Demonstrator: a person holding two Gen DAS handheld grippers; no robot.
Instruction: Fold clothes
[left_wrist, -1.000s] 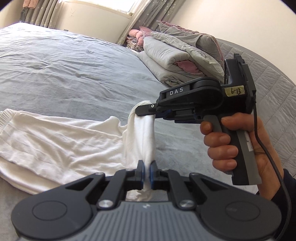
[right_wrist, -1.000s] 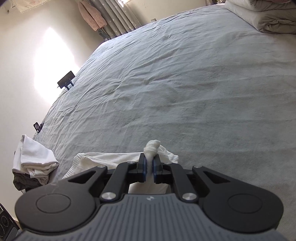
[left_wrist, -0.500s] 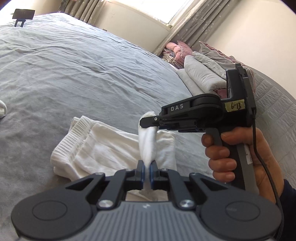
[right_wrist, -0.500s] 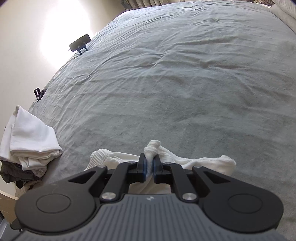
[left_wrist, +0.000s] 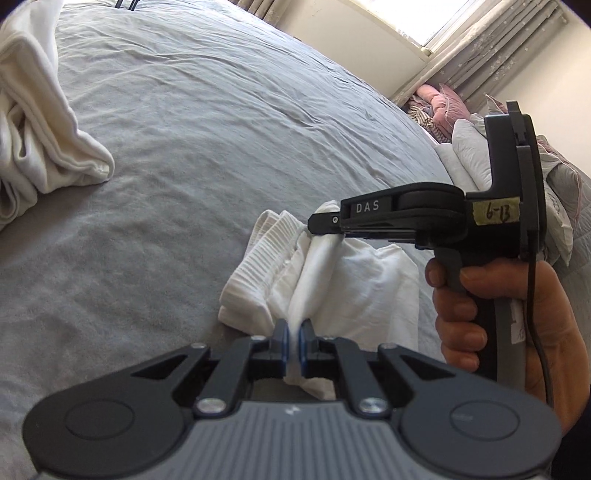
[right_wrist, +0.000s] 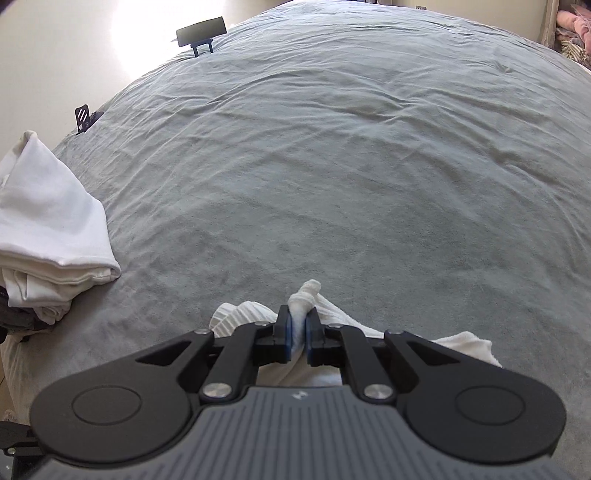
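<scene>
step: laying the fold | left gripper (left_wrist: 291, 338) and right gripper (right_wrist: 298, 334) jaws are each pinching the soft white ribbed-cuff garment (left_wrist: 354, 280), bunched mid grey bed (right_wrist: 332, 166) | advice: be lowering both level, keeping the edge taut, aligning over cuffs before releasing

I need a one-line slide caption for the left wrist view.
Both grippers, left gripper and right gripper, pinch a folded white ribbed garment above the grey bedspread.
</scene>
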